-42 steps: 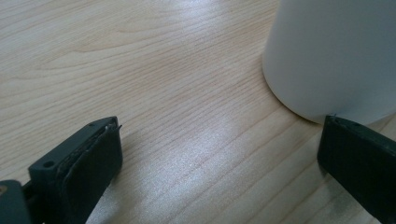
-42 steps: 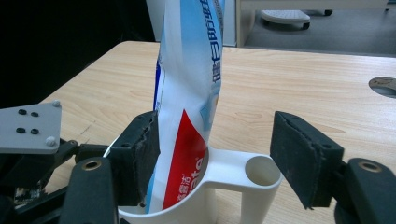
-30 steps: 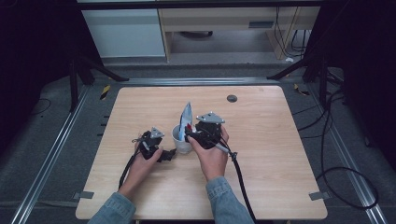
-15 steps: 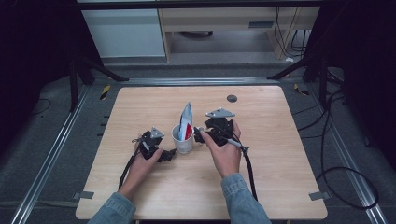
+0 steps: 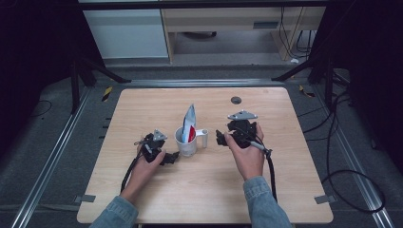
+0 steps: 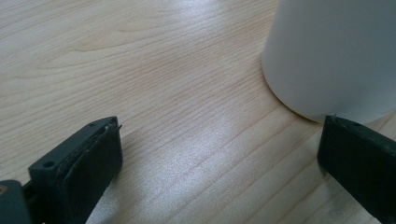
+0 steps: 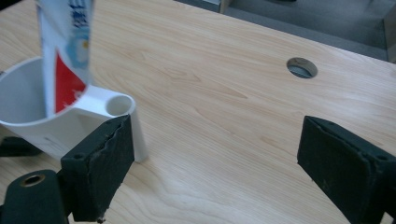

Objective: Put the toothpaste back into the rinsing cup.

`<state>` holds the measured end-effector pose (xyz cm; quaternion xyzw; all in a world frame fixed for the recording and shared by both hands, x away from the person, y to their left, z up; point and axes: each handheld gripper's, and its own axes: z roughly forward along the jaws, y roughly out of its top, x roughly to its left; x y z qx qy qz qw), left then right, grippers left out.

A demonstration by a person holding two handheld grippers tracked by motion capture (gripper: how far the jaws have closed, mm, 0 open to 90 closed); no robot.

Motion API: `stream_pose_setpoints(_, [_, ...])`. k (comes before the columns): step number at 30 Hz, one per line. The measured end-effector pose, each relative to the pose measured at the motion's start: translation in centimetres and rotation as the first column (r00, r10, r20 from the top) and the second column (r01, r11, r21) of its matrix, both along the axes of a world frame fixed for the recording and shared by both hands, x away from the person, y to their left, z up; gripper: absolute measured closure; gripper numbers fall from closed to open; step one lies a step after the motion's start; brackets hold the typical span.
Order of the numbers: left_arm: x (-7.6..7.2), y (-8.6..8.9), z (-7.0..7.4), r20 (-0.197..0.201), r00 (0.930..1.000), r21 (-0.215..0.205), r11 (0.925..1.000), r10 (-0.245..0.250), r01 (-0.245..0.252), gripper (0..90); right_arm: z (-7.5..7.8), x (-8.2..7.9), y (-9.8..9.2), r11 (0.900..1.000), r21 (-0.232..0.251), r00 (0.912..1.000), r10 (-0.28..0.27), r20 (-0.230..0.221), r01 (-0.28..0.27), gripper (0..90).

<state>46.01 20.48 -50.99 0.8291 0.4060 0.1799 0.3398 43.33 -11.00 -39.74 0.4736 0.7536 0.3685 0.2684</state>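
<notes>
Both grippers flank the white plastic cup [image 5: 187,141], jaws spread wide and empty.

The cup stands mid-table on the pale wooden tabletop [image 5: 142,109], a blue, white and red toothpaste tube [image 5: 189,122] leaning upright inside. The left gripper [image 5: 172,156] sits just beside its base; the right gripper [image 5: 219,138] hangs near its tubular side handle [image 7: 119,107]. Looks light, rigid, smooth-walled, likely tippy: I'd pinch the handle or rim, gently.
</notes>
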Motion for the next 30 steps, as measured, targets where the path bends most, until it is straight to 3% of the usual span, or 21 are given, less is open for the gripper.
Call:
stream_pose_setpoints(8, [0.0, 0.0, 0.0, 0.0, 1.0, 0.0, 1.0, 0.0, 0.0, 0.0, -0.8, 0.2, -2.6, 0.999, -0.034, 0.9998, -0.018, 0.01, 0.018, 12.1])
stream_pose_setpoints(13, [0.0, 0.0, 0.0, 0.0, 1.0, 0.0, 1.0, 0.0, 0.0, 0.0, -2.1, 0.3, -4.1, 0.997, -0.074, 0.9996, -0.027, 0.002, 0.027, 13.0])
stream_pose_setpoints(30, [0.0, 0.0, 0.0, 0.0, 1.0, 0.0, 1.0, 0.001, -0.001, 0.0, -5.7, 0.8, -6.0, 0.996, -0.076, 0.9961, -0.058, -0.066, 0.053, 13.8])
